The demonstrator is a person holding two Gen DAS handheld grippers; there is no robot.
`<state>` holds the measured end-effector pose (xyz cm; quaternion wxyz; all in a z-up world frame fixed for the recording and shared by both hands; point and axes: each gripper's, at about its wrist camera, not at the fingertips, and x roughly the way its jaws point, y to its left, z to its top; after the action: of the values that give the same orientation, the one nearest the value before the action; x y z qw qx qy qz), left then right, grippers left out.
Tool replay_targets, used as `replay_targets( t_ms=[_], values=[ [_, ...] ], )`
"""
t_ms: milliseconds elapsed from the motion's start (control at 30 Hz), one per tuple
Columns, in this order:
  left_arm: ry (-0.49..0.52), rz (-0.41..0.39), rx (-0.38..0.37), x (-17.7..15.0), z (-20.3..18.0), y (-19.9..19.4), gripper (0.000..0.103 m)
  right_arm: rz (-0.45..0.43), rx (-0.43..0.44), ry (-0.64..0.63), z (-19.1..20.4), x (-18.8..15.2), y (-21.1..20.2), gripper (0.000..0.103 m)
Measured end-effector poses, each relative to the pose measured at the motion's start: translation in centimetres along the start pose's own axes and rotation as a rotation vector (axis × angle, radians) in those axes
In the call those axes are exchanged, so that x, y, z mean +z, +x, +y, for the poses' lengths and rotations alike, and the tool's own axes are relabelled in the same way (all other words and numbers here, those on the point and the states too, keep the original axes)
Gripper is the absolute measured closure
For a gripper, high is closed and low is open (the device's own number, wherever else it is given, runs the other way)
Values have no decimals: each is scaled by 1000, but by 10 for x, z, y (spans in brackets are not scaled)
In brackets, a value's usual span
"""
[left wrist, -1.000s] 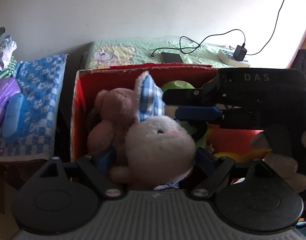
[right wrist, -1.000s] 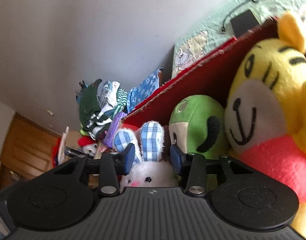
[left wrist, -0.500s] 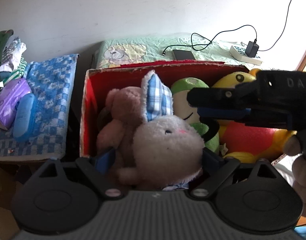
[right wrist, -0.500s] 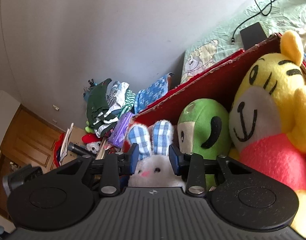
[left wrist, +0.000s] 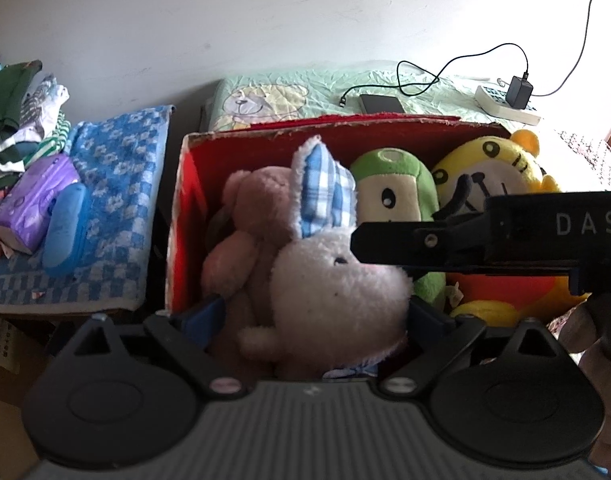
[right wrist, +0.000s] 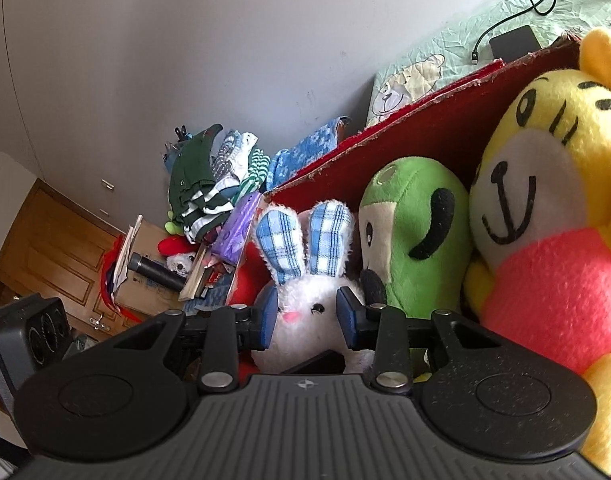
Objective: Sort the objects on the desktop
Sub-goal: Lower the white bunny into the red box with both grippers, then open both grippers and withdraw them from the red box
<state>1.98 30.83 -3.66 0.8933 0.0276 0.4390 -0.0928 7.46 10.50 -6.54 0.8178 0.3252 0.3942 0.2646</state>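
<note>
We held the white rabbit [left wrist: 337, 292] between the blue pads of the left gripper [left wrist: 317, 316], its jaws spread wide and pressed against the toy's sides, so we were grasping it at the near edge of the red box [left wrist: 185, 216]. The rabbit's blue checked ears [right wrist: 305, 240] stood upright. Our right gripper [right wrist: 305, 316] had its pads on either side of the rabbit's head, just beside its cheeks; whether they were squeezing it we could not tell. Inside the box a pink plush bear [left wrist: 249, 224] leaned at the left wall, a green plush [left wrist: 393, 192] sat in the middle against the far wall, and a yellow tiger plush [right wrist: 545, 216] in a red shirt filled the right end. Beyond the box's far edge lay a pale green quilt [left wrist: 305, 88] with a cartoon bear print, carrying a dark phone [left wrist: 381, 104], a black cable [left wrist: 445, 76] and a white power strip [left wrist: 505, 104] with a charger plugged in. To the left of the box a blue checked towel [left wrist: 117, 184] held a purple packet [left wrist: 33, 204] and a blue case [left wrist: 65, 232], with folded clothes [left wrist: 13, 120] piled at its far left corner. A plain white wall [left wrist: 265, 12] rose behind everything, and a wooden door [right wrist: 49, 248] showed low in the right wrist view.
</note>
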Motion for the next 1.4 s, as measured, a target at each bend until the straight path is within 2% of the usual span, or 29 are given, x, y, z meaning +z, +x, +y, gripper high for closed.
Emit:
replay_targets(
  t_ms=[467,633,767,1400],
  values=[
    [-39,-22,22,-3,-5,2,1,-16,-22,-14,-1,-8,-2,65],
    [-18,11,22,-4,-13,8,1,-14,-27,-22,0,-11,-2,62],
    [-27,9,20,-7,-16,9,1,-21,-26,-15,-1,-11,-4,62],
    [-118,30,99,-5,-13,-10,1,-88,-46,-25,5,-18,-22,62]
  ],
)
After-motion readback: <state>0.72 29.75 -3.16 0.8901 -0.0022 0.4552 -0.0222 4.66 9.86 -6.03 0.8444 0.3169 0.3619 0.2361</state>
